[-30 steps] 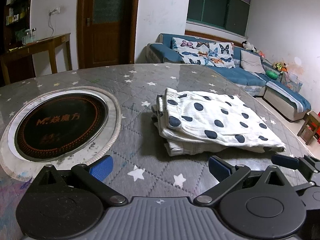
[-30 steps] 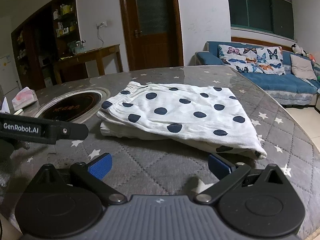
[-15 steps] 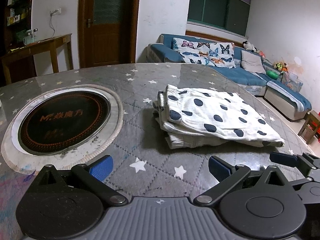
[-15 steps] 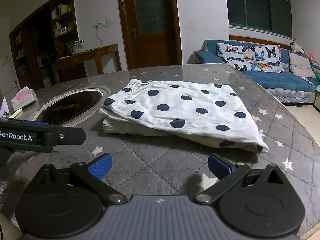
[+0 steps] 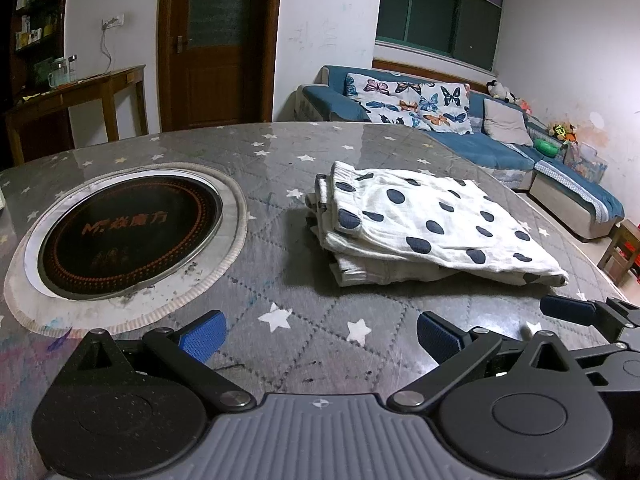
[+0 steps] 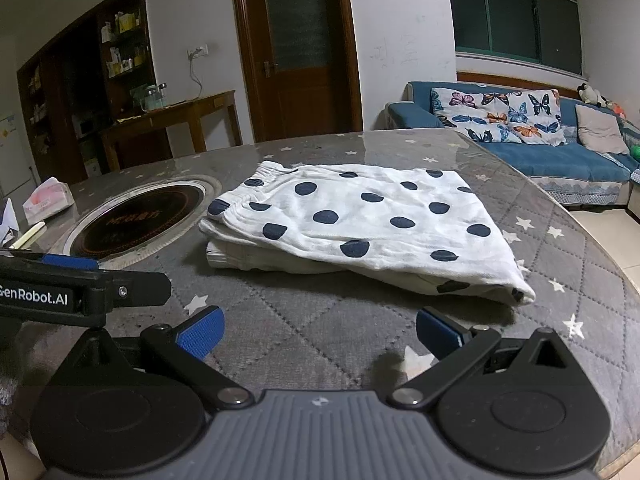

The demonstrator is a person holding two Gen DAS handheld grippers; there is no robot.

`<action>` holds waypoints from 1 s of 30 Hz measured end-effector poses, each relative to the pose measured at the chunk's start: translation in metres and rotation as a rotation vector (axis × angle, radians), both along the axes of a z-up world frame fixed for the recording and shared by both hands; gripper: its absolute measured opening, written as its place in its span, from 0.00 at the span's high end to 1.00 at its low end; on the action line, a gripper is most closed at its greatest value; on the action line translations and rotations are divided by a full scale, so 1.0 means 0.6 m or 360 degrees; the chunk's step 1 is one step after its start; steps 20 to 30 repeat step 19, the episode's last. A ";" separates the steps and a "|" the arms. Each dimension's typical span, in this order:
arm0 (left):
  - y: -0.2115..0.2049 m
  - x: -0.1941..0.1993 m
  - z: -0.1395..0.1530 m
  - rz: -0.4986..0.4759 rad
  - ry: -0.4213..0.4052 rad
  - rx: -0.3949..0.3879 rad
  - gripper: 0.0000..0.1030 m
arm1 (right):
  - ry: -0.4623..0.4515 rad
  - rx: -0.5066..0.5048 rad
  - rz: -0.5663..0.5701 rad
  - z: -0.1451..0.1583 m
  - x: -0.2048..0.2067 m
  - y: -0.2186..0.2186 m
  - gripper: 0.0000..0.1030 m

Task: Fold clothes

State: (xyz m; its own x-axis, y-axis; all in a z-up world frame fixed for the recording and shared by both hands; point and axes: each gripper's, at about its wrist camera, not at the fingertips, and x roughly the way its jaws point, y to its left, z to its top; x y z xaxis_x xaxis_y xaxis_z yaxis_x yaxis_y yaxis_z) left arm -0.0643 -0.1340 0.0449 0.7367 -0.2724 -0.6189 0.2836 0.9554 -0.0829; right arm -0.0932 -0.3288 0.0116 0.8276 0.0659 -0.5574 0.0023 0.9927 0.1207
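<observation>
A white garment with dark blue dots [image 5: 424, 224] [image 6: 360, 220] lies folded in a flat stack on the grey star-patterned table [image 5: 280, 168]. My left gripper [image 5: 318, 334] hovers open over the table, short of the garment's near left corner, with nothing between its blue pads. My right gripper [image 6: 318, 330] is open too, just short of the garment's near edge. In the left wrist view the right gripper [image 5: 588, 316] shows at the right edge. In the right wrist view the left gripper [image 6: 80, 288] shows at the left.
A round black hotplate [image 5: 120, 236] is set into the table left of the garment. A tissue pack [image 6: 48, 200] lies at the far left of the table. Beyond stand a blue sofa [image 5: 480, 140], a wooden side table [image 5: 80, 96] and a brown door [image 6: 296, 48].
Both grippers have drawn back a little from the folded garment, which now sits farther off in both views. The garment itself has not moved. Both stay open.
</observation>
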 end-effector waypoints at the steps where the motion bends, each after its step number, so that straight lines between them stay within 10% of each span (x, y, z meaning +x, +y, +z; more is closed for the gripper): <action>1: 0.000 -0.001 0.000 -0.0001 -0.0001 0.0000 0.00 | -0.0001 0.0000 0.0001 0.000 0.000 0.001 0.00; 30: -0.002 -0.002 0.001 -0.0006 -0.0040 0.0003 0.00 | 0.0012 0.0000 0.0017 -0.004 0.006 0.007 0.00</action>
